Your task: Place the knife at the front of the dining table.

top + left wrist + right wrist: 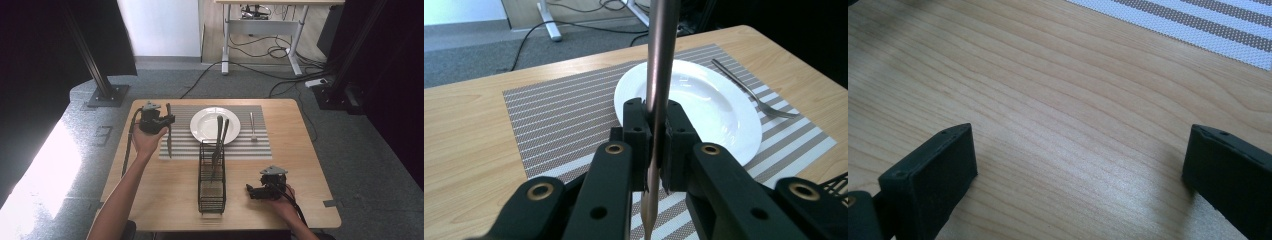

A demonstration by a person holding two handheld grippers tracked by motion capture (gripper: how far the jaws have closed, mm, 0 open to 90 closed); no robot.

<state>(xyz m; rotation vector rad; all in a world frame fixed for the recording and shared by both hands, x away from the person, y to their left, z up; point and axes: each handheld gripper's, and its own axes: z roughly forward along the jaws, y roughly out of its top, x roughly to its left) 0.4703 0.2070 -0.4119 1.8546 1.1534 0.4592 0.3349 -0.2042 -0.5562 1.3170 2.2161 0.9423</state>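
The left gripper (655, 145) pinches a knife (659, 65) over the striped placemat (559, 120), just left of the white plate (704, 105); a fork (749, 92) lies on the mat right of the plate; the wire caddy (211, 180) holds two utensils; the right gripper (1078, 165) rests on the desk (1048, 75), jaws spread wide.

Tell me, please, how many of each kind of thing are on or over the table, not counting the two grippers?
Plate: 1
Placemat: 1
Wire caddy: 1
Fork: 1, right of the plate
Utensils standing in the caddy: 2
Utensil clamped in the left gripper: 1
Total: 7
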